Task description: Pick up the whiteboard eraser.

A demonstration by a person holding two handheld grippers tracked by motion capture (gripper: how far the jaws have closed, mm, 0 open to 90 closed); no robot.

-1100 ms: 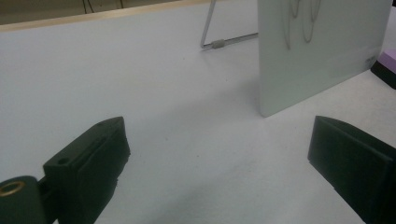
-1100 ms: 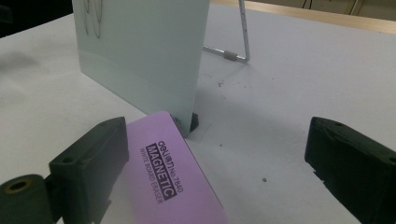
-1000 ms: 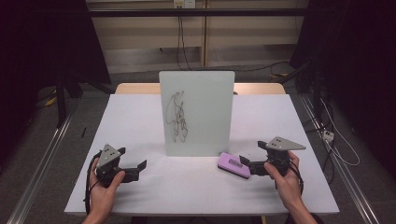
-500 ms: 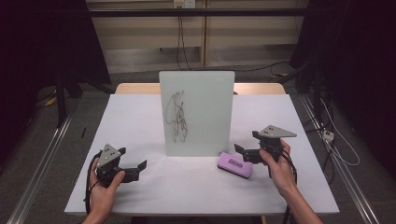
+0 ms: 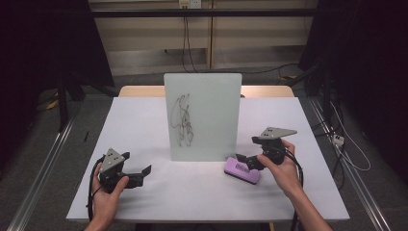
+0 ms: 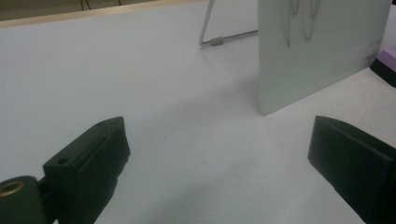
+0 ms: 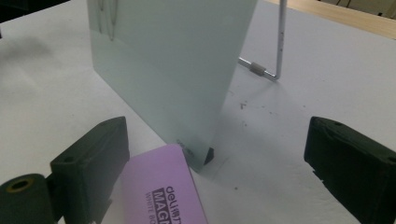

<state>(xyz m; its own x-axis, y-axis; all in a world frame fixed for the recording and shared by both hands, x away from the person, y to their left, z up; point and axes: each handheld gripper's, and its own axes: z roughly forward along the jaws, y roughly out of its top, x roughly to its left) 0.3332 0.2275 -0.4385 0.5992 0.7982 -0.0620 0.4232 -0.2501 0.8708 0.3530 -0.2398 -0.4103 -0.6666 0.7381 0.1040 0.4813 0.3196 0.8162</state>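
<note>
Step in hand, as I judge it: picking up the purple rectangular whiteboard eraser (image 5: 242, 170) with the right gripper (image 5: 244, 160). The eraser lies flat on the white surface (image 5: 144, 120), just beside the lower right corner of the upright frosted-white glass board (image 5: 202, 115), which carries a black scribble (image 5: 183, 120). In the right gripper view the jaws stand wide apart and hold nothing; the eraser (image 7: 163, 191) sits low between them, nearer the left jaw, and not yet squarely bracketed.

To do it well, I would centre the jaws over the eraser's short width, keep clear of the board's corner and its black foot (image 7: 209, 156), and close only once both pads face the purple sides. The board leans on a thin wire stand (image 7: 275, 46) and probably tips easily if knocked.

The left gripper (image 5: 139, 174) rests low near the surface's front left, jaws spread and empty, well apart from the board.

The surface is a plain white sheet over a wooden top (image 5: 139, 91). Room: dim, dark curtains at both sides, cables on the floor (image 5: 346, 149).
</note>
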